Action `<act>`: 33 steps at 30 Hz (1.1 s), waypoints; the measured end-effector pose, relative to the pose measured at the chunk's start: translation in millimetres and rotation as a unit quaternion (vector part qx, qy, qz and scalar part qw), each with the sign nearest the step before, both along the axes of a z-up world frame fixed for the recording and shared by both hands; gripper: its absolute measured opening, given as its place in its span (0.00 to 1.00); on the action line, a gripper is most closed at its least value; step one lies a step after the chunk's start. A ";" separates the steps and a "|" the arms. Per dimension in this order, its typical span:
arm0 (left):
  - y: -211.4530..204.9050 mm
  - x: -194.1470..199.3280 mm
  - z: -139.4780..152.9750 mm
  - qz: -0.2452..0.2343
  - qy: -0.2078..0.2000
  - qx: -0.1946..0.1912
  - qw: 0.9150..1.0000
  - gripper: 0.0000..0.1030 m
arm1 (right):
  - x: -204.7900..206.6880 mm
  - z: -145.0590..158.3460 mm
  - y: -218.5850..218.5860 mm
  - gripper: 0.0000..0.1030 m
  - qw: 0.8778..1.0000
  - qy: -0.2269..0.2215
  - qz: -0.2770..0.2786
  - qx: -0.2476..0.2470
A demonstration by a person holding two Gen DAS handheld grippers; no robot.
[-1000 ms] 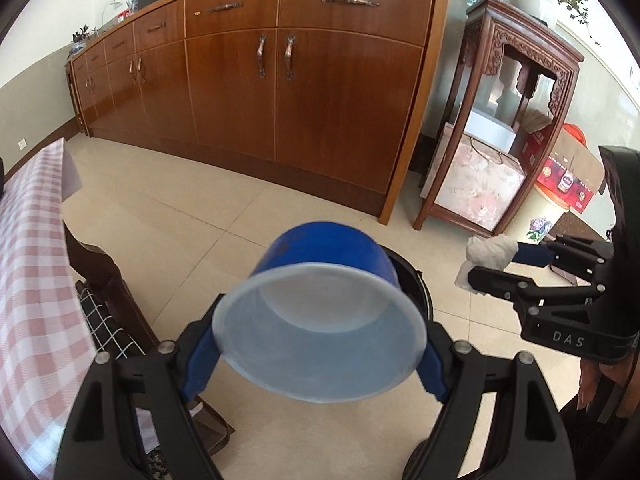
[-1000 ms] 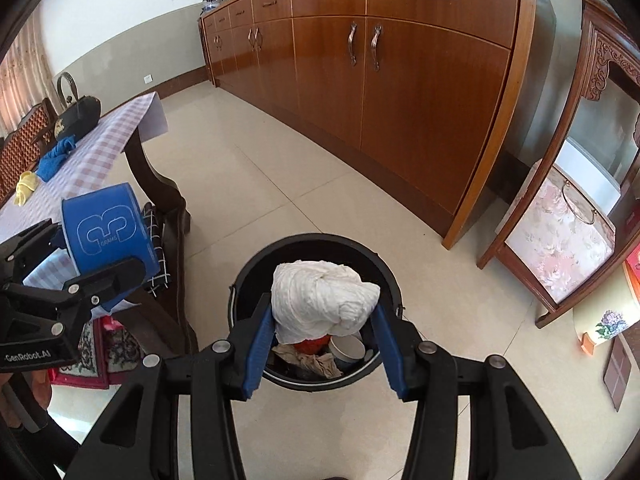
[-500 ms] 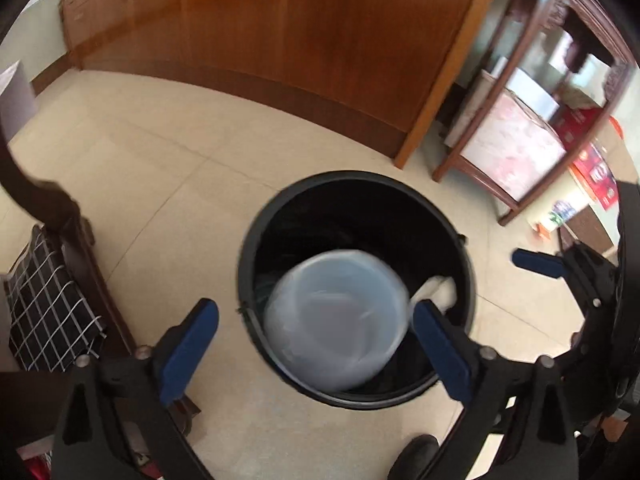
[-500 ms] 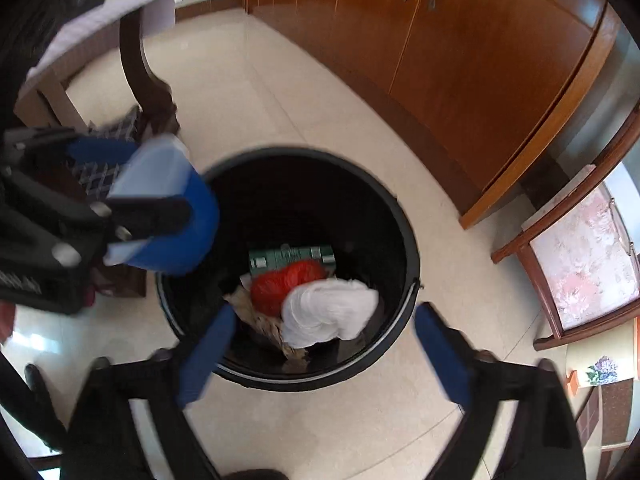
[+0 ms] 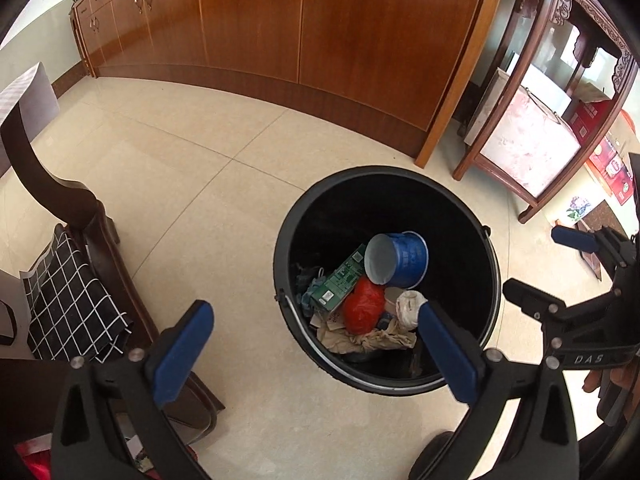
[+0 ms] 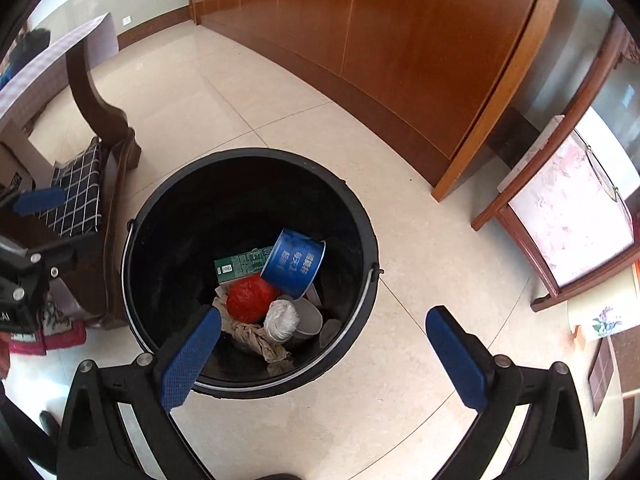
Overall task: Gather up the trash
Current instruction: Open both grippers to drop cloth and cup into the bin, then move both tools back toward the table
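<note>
While both tools point steeply down at the pale tiled floor, a long curved brown wooden cabinet fills the background, with a carved dark wooden stand at its right end. Round black plastic bin with a wire handle stands on the tiles, near a dark wooden chair bearing a black-and-white checked cushion. Left gripper, blue-padded, is opening to its widest with nothing between its jaws, one pad over the bin's rim. Right gripper is likewise opening wide and empty, above the bin's near edge. Inside the bin, a blue paper cup with a white interior lies on its side atop the other trash, beside a green printed carton, a crumpled red wrapper and a white balled tissue
</note>
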State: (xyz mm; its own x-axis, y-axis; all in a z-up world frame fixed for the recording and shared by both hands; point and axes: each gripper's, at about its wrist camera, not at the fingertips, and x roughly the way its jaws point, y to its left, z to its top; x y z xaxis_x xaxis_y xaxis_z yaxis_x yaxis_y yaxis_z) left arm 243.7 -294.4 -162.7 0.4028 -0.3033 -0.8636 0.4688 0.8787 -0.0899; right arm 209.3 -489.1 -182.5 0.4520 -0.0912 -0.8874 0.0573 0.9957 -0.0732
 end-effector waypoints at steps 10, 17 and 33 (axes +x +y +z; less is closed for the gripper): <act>15.5 -6.8 14.0 0.008 -0.016 0.001 1.000 0.99 | -6.2 16.3 3.2 1.00 1.000 -0.018 -0.016 -0.003; 26.4 -32.3 24.1 0.011 -0.028 -0.005 1.000 1.00 | -34.1 53.6 11.8 1.00 0.997 -0.065 -0.039 -0.006; 54.4 -78.1 100.4 0.033 -0.087 -0.048 0.994 1.00 | -91.1 133.0 38.2 1.00 0.980 -0.171 -0.097 -0.014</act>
State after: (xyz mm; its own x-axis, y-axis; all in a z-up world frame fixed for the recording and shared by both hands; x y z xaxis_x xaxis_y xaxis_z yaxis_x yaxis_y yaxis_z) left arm 165.6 -240.0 -62.3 0.5655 -0.3494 -0.7471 0.4270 0.8990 -0.0973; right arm 118.3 -450.8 -49.5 0.6948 -0.2266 -0.6826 0.2704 0.9617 -0.0440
